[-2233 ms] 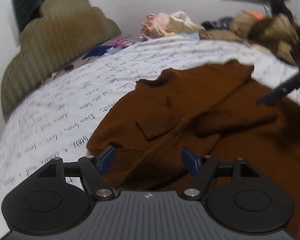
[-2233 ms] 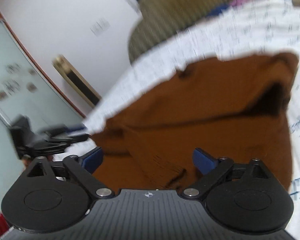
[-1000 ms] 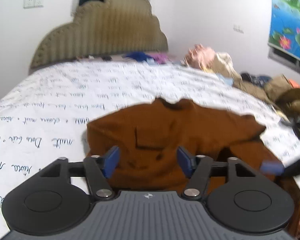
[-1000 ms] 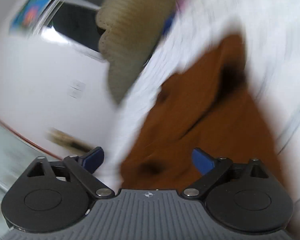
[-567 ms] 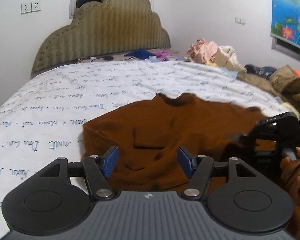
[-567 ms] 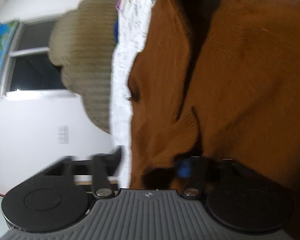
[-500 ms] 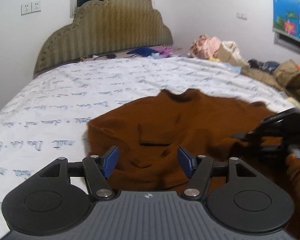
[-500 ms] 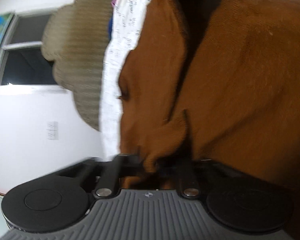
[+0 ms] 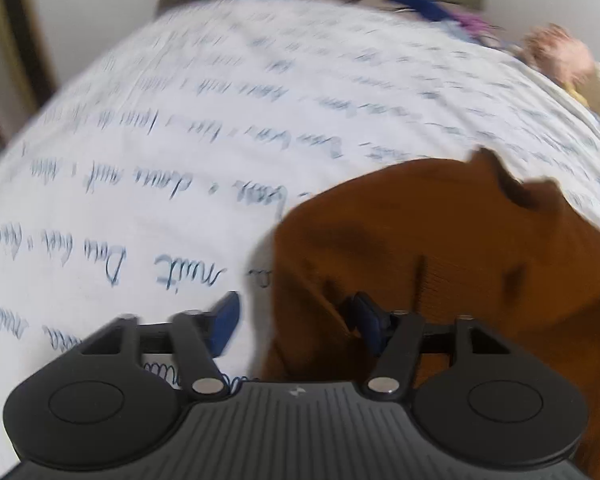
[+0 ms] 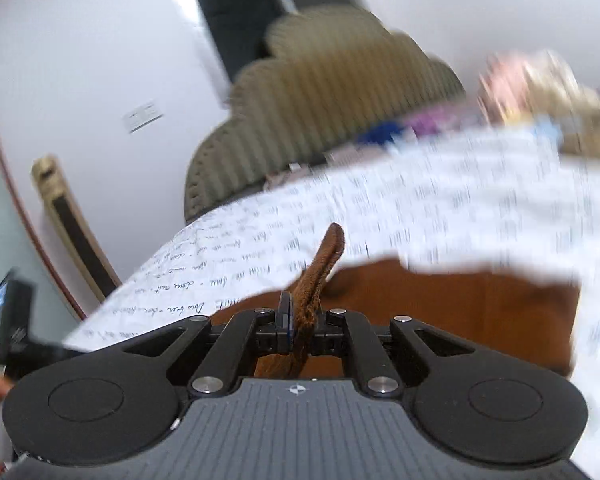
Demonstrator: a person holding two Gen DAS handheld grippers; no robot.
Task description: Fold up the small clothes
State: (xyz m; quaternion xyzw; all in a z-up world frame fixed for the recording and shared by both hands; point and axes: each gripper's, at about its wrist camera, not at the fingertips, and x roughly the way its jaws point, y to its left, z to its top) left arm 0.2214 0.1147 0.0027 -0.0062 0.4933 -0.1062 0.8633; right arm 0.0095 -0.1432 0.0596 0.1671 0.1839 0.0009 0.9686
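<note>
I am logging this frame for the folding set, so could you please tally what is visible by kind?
Brown garment: 1
Grippers: 2, left gripper closing about the garment's edge, right gripper shut on a fold of it
Bed sheet: 1
Headboard: 1
Total: 5

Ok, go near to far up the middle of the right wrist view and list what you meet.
right gripper shut on a fold of the brown garment → white bedsheet with blue handwriting print → olive scalloped headboard → dark window
</note>
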